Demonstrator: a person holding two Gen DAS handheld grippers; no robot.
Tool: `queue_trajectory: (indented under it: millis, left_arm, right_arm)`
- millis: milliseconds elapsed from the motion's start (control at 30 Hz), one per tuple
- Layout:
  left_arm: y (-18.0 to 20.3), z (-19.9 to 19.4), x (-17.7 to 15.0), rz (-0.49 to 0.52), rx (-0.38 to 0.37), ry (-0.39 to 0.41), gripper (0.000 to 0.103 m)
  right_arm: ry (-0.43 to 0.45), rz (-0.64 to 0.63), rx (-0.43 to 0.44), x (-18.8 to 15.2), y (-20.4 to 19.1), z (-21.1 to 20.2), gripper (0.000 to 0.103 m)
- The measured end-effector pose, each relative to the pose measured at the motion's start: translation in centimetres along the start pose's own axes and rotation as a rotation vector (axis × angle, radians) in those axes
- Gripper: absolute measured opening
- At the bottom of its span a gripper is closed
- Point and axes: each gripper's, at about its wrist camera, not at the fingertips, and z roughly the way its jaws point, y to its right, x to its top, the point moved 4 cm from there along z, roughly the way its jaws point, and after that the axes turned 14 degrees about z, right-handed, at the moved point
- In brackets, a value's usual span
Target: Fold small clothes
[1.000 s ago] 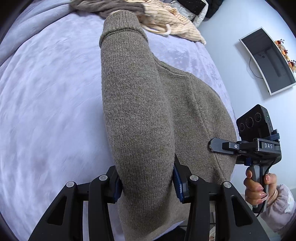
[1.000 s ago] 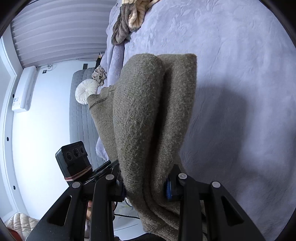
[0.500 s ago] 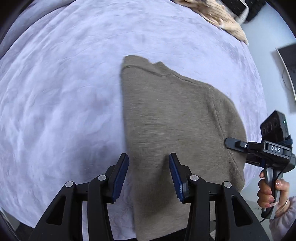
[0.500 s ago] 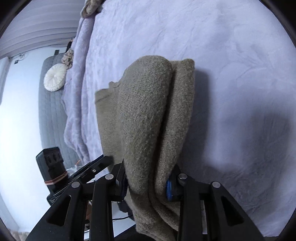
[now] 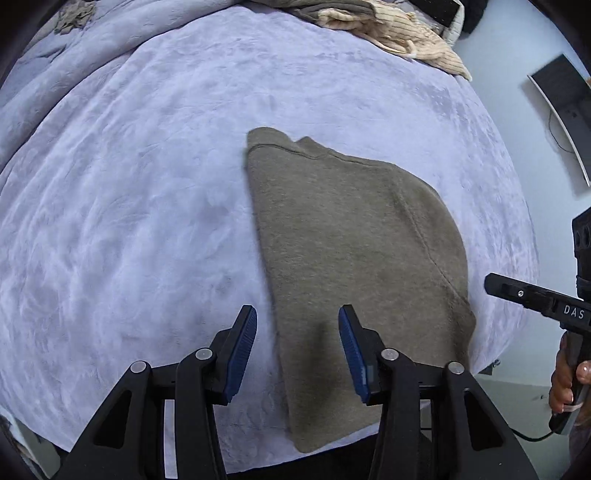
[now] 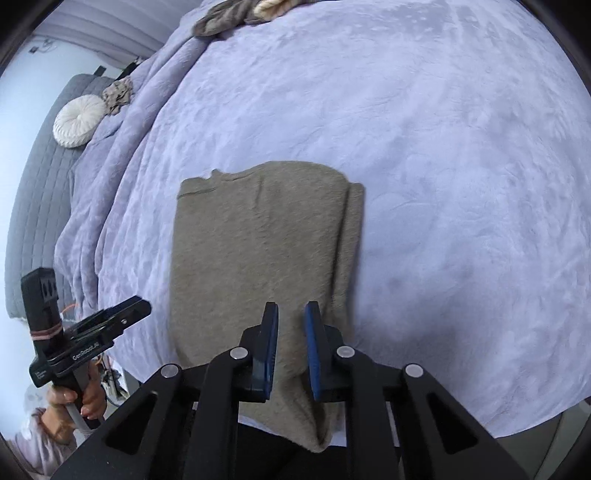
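Sweater: grey-brown knit, folded into a long panel, lying flat on the lilac bed near its front edge, with the near end draping over that edge.

Left tool: jaws standing apart, having just been opening; nothing gripped. It hangs above the sweater's left margin, one pad over bare bedding, the other over knit.

Right tool: jaws nearly together, having just been closing, with a narrow gap left. No cloth looks pinched between the pads; it hovers above the near end of the sweater, toward the doubled right edge.

Step in hand, as judged: release after laying the fold, then set up the next fold.
- You should lift both tools clear without snagging the loose knit.
- Check that the doubled right edge lies straight before you regrip.
- For a crosswise fold, take the overhanging near end at both corners and carry it toward the neckline.

Other stock: unfolded clothes heaped at the bed's far edge.
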Motion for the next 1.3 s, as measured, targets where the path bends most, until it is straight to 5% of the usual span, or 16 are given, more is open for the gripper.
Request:
queue_trajectory:
  millis: [100,267,567,967,1300]
  left_arm:
    - [2.3,1.5,-0.6,0.05,-0.023,-0.034,0.051]
    - [3.4,4.3,-1.9,0.101,0.037,-0.058,0.051]
    - [2.3,3.8,-3.0,0.045,0.026,-0.075,0.051]
    - [2.4,3.6,-3.4,0.024,0.042,-0.079,0.051]
    - [2.9,3.5,-4.1,0.045,0.058,-0.097,0.051]
  right_arm:
    - [-0.01,-0.085,-0.071,-2.1,-1.1,1.6,0.016]
    - [-0.042,-0.119,-0.24,-3.7,3.5,5.6,0.007]
    - [-0.016,-0.158,-0.263,-4.6,5.2,5.8,0.007]
    - [-0.052,-0.01,-0.204,-5.0,7.0,4.5,0.016]
    - [-0.053,-0.03,-0.262,-5.3,6.5,4.5,0.018]
